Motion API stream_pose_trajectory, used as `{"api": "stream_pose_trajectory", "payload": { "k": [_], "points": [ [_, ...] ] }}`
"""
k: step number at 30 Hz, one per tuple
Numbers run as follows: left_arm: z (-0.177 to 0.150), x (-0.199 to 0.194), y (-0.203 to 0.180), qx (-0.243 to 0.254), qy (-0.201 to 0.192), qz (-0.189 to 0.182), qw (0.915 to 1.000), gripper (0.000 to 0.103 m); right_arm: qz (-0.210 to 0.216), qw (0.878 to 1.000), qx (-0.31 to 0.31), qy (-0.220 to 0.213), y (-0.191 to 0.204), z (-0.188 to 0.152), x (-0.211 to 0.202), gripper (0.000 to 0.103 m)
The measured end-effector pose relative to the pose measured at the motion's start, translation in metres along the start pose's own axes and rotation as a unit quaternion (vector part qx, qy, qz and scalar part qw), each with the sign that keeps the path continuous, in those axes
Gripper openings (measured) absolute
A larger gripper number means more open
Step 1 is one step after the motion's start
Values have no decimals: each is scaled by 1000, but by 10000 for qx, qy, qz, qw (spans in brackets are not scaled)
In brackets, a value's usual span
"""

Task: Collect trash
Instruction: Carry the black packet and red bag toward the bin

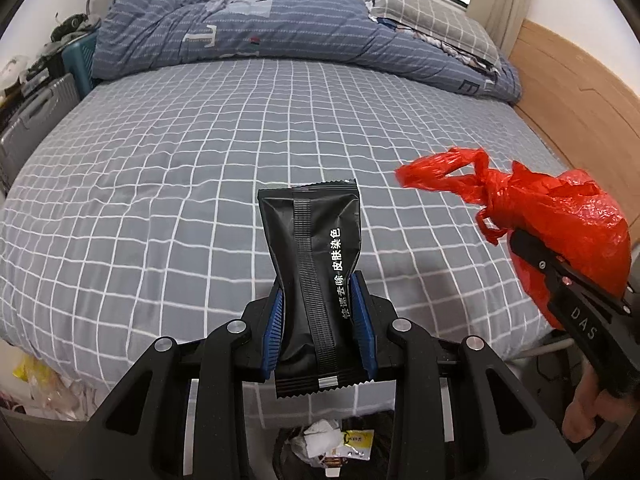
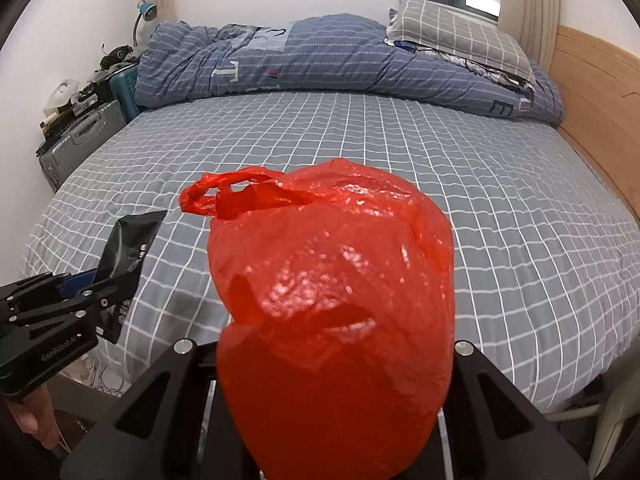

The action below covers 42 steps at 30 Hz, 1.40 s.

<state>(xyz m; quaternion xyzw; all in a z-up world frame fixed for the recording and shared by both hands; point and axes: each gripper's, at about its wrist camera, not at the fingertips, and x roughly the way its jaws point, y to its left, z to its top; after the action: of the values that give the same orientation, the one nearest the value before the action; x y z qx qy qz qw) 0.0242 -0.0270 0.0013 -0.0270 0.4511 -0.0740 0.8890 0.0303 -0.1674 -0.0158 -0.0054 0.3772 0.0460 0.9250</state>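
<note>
Black foil sachet (image 1: pixel 316 276) sits clamped between the left hand-held gripper (image 1: pixel 320 312)'s blue pads, above the bed (image 1: pixel 160 160)'s near edge. Right wrist view: the right hand-held gripper (image 2: pixel 336 392) grips a knotted red plastic bag (image 2: pixel 336 280), raised over the checked sheet.

Black packet (image 1: pixel 310 264) reads "皮肤染色"; right claw (image 1: pixel 532 248) "DAS"; left claw (image 2: pixel 116 276) "GenRobot.AI".

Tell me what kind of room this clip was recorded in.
A bedroom, most likely in a home. A bed with a grey checked sheet fills the view, with a bunched blue duvet and a pillow at its far side, and a wooden headboard on the right.
</note>
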Motion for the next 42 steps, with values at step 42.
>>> {"api": "stream_pose_trajectory", "payload": {
  "k": [42],
  "points": [
    [-160,-33,1,-301,580,64,9978,32,232,9975,146,657,20,-163,-61,18]
  ]
}}
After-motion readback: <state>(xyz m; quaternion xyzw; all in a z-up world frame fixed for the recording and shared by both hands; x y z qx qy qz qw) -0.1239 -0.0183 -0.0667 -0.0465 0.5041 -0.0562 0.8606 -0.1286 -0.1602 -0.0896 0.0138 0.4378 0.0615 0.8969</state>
